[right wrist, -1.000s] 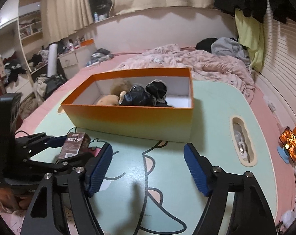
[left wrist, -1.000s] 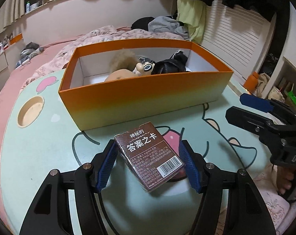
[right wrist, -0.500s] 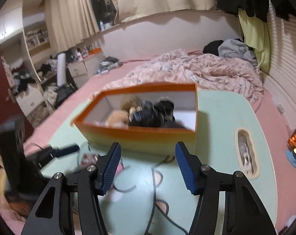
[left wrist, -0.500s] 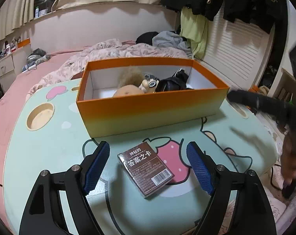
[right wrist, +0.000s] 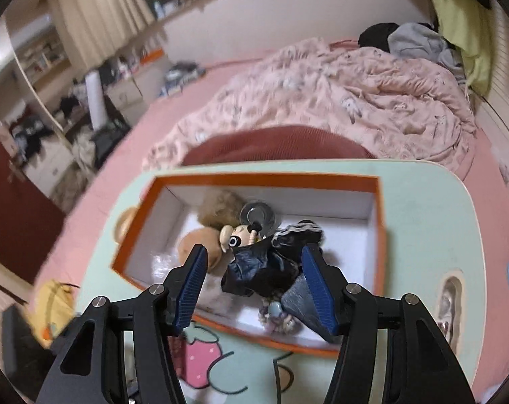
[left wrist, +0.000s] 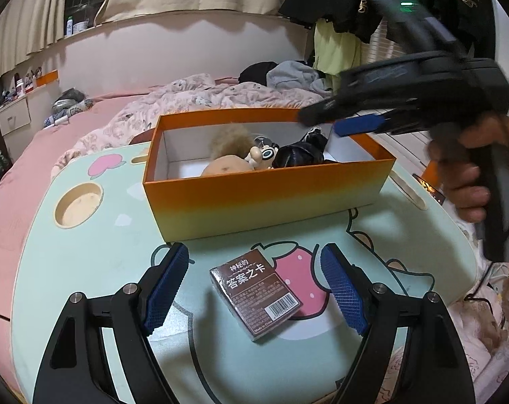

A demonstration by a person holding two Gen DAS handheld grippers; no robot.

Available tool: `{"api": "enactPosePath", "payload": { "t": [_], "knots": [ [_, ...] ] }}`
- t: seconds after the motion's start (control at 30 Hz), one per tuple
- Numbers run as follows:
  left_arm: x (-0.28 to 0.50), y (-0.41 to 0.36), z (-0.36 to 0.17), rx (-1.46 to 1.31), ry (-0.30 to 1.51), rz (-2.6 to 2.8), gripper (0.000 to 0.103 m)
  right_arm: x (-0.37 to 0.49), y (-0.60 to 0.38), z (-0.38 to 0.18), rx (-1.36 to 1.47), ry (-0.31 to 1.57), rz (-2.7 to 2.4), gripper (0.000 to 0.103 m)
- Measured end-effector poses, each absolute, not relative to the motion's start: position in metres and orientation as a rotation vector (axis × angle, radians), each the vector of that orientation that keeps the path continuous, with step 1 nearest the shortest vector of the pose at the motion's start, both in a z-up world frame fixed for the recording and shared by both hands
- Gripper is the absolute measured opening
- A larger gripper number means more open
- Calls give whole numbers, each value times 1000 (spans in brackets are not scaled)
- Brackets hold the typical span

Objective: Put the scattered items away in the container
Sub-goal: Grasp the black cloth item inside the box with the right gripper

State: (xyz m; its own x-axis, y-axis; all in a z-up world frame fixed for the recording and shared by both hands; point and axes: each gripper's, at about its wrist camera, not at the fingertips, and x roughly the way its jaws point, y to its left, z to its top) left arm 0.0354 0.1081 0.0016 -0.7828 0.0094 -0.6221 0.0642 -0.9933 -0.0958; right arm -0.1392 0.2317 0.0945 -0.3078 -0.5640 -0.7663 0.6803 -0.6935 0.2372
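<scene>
A brown card box [left wrist: 256,296] with Chinese lettering lies flat on the green table [left wrist: 86,262], just in front of the orange box [left wrist: 268,198]. My left gripper [left wrist: 254,289] is open and empty, its pads either side of the card box without touching it. My right gripper [right wrist: 254,282] is open and empty, hovering above the orange box [right wrist: 379,202]; it also shows in the left wrist view [left wrist: 355,124]. Inside the orange box lie a furry plush [right wrist: 217,208], a goggle-eyed figure [right wrist: 237,239] and a black crumpled item [right wrist: 264,269].
The table has a round cup hole [left wrist: 77,205] at the left and a slot [right wrist: 448,296] at the right. A pink quilt [right wrist: 338,101] covers the bed behind. A hand [left wrist: 470,181] holds the right gripper's handle.
My left gripper let go of the card box and opened; the box now lies on the table. My right gripper rose and moved over the orange box, tilting down into it.
</scene>
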Motion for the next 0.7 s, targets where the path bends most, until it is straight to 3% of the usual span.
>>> {"api": "enactPosePath", "payload": {
  "t": [0.17,0.27,0.4,0.7],
  "knots": [
    [37,105,1,1021,193,-2929,81,-144,209,66,1142,364,-2145,61],
    [36,101,2,1021,218,-2929,81,-143,207,63,1110,406,-2141,32],
    [35,98,1,1029,240,-2925,81,-144,214,65,1066,376,-2123,19],
    [39,92,4,1003,292,-2931,81,-110,269,130,782,51,-2113,17]
  ]
}}
